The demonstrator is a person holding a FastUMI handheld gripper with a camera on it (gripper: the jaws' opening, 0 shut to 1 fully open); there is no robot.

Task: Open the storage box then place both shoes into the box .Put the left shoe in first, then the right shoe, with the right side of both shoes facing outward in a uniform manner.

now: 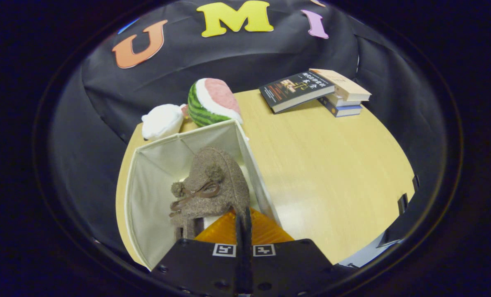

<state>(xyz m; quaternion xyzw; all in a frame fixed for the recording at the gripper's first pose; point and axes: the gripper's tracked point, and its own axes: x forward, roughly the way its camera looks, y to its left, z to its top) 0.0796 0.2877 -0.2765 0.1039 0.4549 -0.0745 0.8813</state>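
Observation:
A white fabric storage box (pixel 146 185) stands open at the table's near left corner. A brown fuzzy shoe (pixel 216 181) with a pom-pom bow hangs inside the box's opening, toe pointing away from me, close to the box's right wall (pixel 255 169). My gripper (pixel 243 216) is shut on the shoe's heel rim, with the two fingers pressed almost together just behind the bow. The bottom of the box is hidden by the shoe and the fingers.
A plush watermelon slice (pixel 212 101) and a white plush toy (pixel 163 120) lie just beyond the box. A stack of books (pixel 315 90) sits at the far right of the wooden table (pixel 332 165), whose broad top stretches right of the box.

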